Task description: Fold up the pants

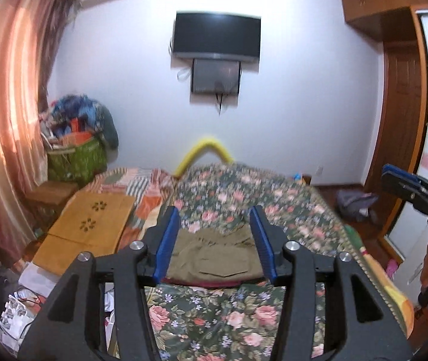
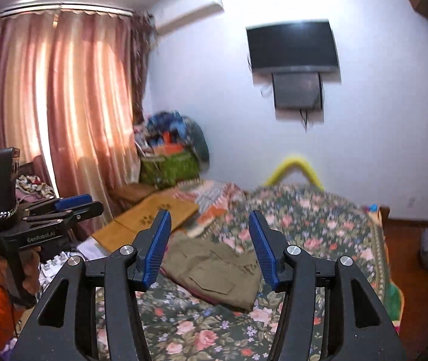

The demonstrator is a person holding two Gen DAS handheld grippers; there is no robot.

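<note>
Olive-green pants (image 1: 217,255) lie folded into a compact rectangle on the floral bedspread (image 1: 238,313), a pocket flap facing up. They also show in the right wrist view (image 2: 214,270). My left gripper (image 1: 215,228) is open and empty, held above the bed with the pants seen between its blue pads (image 1: 166,246). My right gripper (image 2: 209,234) is open and empty too, raised above the pants. Each gripper shows in the other's view: the right at the far right (image 1: 406,186), the left at the far left (image 2: 63,207). Neither touches the cloth.
A yellow-brown cardboard sheet (image 1: 90,225) lies on the bed's left side. A green basket of clothes (image 1: 75,156) stands in the corner by pink curtains (image 1: 6,105). A TV (image 1: 217,36) hangs on the far wall. A wooden wardrobe (image 1: 400,120) stands on the right.
</note>
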